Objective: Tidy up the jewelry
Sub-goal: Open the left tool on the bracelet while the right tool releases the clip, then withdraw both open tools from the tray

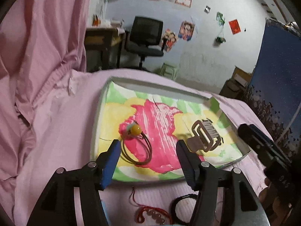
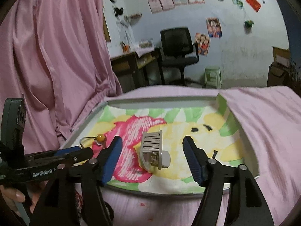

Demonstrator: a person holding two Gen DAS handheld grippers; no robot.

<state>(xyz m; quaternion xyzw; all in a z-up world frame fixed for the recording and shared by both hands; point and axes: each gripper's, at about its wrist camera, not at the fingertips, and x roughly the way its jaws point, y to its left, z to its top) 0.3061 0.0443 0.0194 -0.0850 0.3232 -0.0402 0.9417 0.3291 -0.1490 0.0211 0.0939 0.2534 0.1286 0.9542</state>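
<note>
Left wrist view: the left hand-held gripper (image 1: 147, 150) stands open and empty over the near edge of the painted tray (image 1: 190, 91) on the bed. A hair tie (image 1: 136, 143) with a yellow bead lies inside the tray by its near left edge, a hair claw (image 1: 206, 136) toward its right side. Only here, a red bracelet (image 1: 150, 214) and a dark band (image 1: 180, 207) show on the sheet just outside the tray's near edge. They are probably next, needing a reach back.

Right wrist view: the right hand-held gripper (image 2: 152, 150) is open around the claw without touching it, which looks just released. This view alone shows the claw tipped on its side.
</note>
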